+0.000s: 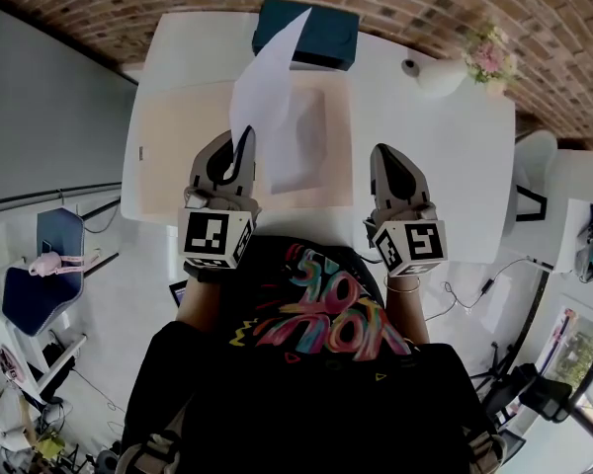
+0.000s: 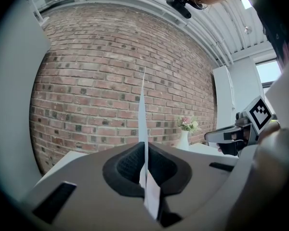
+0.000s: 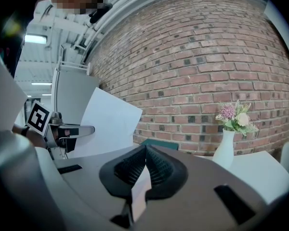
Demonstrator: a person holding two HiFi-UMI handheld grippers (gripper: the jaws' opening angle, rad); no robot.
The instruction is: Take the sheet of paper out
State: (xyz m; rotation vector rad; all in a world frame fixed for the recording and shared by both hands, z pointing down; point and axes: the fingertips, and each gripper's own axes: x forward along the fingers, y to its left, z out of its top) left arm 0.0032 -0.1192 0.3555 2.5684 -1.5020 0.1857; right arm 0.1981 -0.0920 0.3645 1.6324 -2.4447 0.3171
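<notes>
A white sheet of paper (image 1: pixel 267 82) stands upright above the table, pinched at its lower edge by my left gripper (image 1: pixel 243 144), which is shut on it. In the left gripper view the sheet (image 2: pixel 143 119) rises edge-on from between the pads. The right gripper view shows the sheet (image 3: pixel 108 121) as a broad white face at the left. A clear plastic sleeve (image 1: pixel 304 141) lies flat on the beige mat (image 1: pixel 178 156) just right of the sheet. My right gripper (image 1: pixel 385 154) hovers shut over the table's near right part, apart from sheet and sleeve, its pads meeting (image 3: pixel 145 150).
A dark teal box (image 1: pixel 321 33) lies at the table's far edge. A white vase with flowers (image 1: pixel 445 72) stands at the far right. The white table (image 1: pixel 445 176) ends at a brick wall beyond; a white chair (image 1: pixel 534 161) stands to the right.
</notes>
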